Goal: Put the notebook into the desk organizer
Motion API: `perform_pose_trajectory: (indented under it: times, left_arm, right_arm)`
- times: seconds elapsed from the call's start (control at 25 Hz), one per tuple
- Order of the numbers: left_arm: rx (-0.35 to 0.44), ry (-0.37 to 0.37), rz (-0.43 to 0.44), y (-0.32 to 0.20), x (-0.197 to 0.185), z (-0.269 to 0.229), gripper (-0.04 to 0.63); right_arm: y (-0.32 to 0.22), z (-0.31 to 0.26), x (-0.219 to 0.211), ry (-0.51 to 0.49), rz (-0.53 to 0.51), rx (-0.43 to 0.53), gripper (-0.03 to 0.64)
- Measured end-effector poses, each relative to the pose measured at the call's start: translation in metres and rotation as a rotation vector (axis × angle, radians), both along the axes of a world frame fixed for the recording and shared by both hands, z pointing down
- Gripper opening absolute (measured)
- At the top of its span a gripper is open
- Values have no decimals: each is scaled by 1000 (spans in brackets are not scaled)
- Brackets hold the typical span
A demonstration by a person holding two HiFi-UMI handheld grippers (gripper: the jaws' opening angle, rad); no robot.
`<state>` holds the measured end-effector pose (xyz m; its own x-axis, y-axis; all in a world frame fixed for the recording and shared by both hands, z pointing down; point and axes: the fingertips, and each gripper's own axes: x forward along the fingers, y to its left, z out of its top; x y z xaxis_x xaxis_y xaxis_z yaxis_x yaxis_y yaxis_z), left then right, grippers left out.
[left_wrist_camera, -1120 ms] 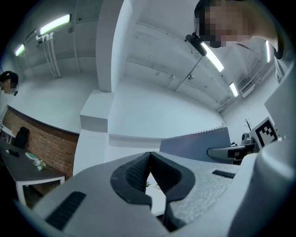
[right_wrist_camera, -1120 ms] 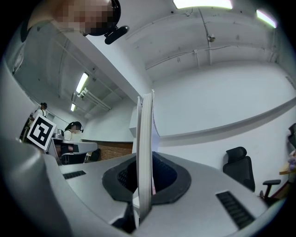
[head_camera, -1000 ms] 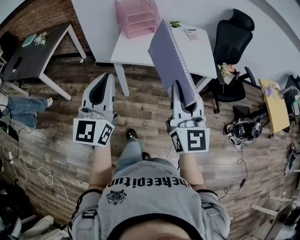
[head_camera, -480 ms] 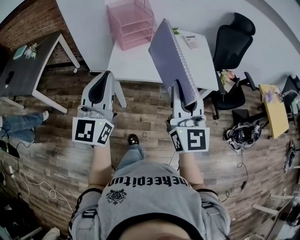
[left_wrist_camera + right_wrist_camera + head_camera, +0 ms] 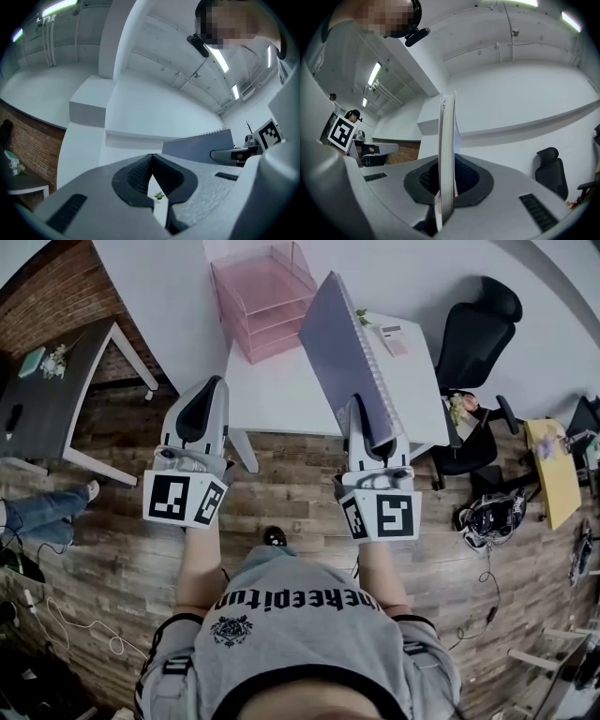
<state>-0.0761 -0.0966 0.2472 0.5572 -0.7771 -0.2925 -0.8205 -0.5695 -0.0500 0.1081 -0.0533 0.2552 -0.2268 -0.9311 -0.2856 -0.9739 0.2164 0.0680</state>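
Near my chest, the left gripper (image 5: 152,161) is closed on nothing. The right gripper (image 5: 446,178) clamps the bottom edge of the notebook (image 5: 352,362). It is lilac and spiral-bound, standing upright over the white table (image 5: 281,395). The pink organizer (image 5: 267,296) sits beyond, a black chair (image 5: 473,320) to the right, on a wooden floor (image 5: 281,493).

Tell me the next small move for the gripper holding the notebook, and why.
Probably carry the notebook forward and leftward toward the pink desk organizer. The right gripper is shut on the notebook's lower edge, holding it upright near the front edge of the white table, while the organizer stands at the table's far left, not yet reached.
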Motion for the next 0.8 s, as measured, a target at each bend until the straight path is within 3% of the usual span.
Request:
perform_pose_trajectory:
  times: [0.28, 0.52, 0.8]
  left_arm:
    - [27, -16, 33, -52, -5, -1, 3]
    - [4, -11, 32, -89, -16, 9, 3]
    - [-19, -6, 30, -115, -14, 20, 3]
  right_arm:
    - [-49, 1, -8, 1, 25, 9, 31]
    - [-82, 7, -13, 10, 48, 1, 31]
    - [-109, 12, -12, 87, 53, -3, 31]
